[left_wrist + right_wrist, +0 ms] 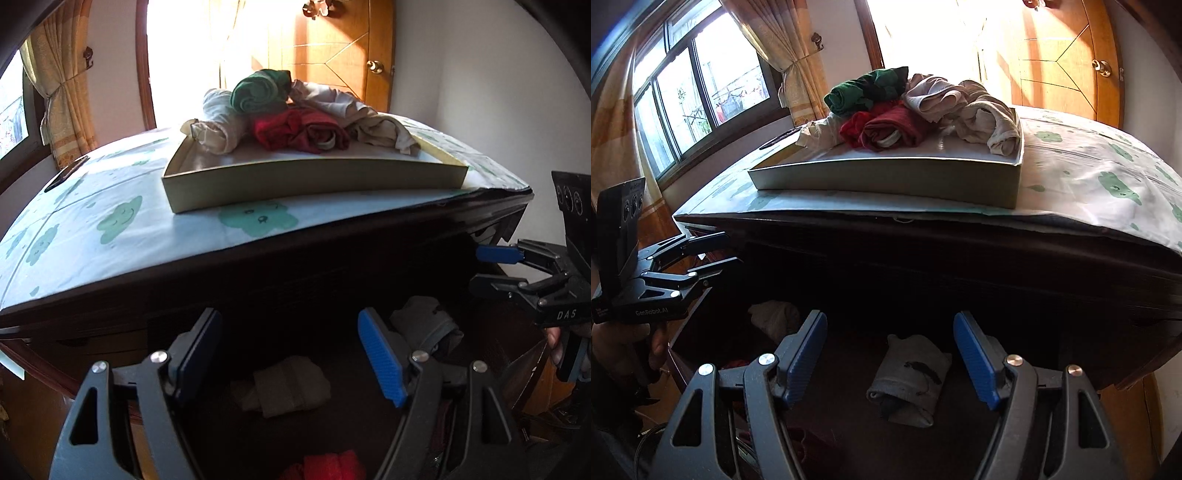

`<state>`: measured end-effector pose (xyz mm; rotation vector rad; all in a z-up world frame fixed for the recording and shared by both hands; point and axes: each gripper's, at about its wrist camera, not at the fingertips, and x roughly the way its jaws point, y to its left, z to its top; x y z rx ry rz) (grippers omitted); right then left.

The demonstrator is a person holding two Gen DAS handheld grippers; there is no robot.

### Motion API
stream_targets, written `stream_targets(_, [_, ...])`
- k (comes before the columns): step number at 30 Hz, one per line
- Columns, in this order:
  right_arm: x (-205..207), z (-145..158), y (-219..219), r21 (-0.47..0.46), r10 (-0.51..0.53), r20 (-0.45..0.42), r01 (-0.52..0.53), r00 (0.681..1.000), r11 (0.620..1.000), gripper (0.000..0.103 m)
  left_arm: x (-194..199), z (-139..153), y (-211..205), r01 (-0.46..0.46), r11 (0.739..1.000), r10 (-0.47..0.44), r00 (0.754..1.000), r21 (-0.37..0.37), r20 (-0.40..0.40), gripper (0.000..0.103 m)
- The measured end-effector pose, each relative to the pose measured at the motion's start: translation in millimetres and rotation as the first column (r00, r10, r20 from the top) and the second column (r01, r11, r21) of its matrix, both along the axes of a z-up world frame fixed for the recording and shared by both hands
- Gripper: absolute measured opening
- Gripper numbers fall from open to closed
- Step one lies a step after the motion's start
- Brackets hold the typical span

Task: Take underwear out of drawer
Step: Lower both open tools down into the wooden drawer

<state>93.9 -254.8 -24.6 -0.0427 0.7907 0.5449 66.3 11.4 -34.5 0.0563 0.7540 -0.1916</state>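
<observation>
Both your tongs stand released, nothing between the pads. Left gripper and right gripper angle down into the open drawer, below the tray on the bed.

- Underwear left in the drawer: beige folded piece below and in front of the tray, between your left jaws in that view; grey folded piece between the right jaws; a red piece nearest you, half hidden. Tray already heaped with rolled pieces.
- Risk: drawer interior is dark. You may misjudge depth and drive the pads into the drawer floor, or close above the cloth and come up empty.
- Risk: pinching one loose layer. The fold would open and drag.
- Risk: lifting straight up. The bed frame edge overhangs the drawer below the tray; cloth or fingers could catch there.
- Risk: both tools side by side, close. They could knock on the way out.
</observation>
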Motion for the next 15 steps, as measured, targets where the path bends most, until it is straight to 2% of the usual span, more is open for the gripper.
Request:
stream_targets(6, [7, -19, 12, -0.099, 0.023, -0.034, -0.026, 0.999, 0.995, 0.073, 8, -20, -1, 0.021, 0.997, -0.016, 0.997, 0.068, -0.079, 0.077])
stream_targets(9, [13, -28, 19, -0.138, 0.049, -0.081, -0.06, 0.995, 0.989, 0.073, 11, -23, -3, 0.043, 0.996, -0.035, 0.994, 0.082, -0.101, 0.077])
stream_targets(13, [17, -34, 33, -0.246, 0.076, -0.099, -0.099, 0.992, 0.964, 0.073, 15, -28, -7, 0.067, 0.992, -0.053, 0.99, 0.109, -0.127, 0.077])
stream_targets(15, [19, -38, 37, -0.262, 0.093, -0.12, -0.122, 0.988, 0.957, 0.073, 17, -31, -7, 0.081, 0.991, -0.065, 0.987, 0.109, -0.148, 0.077])
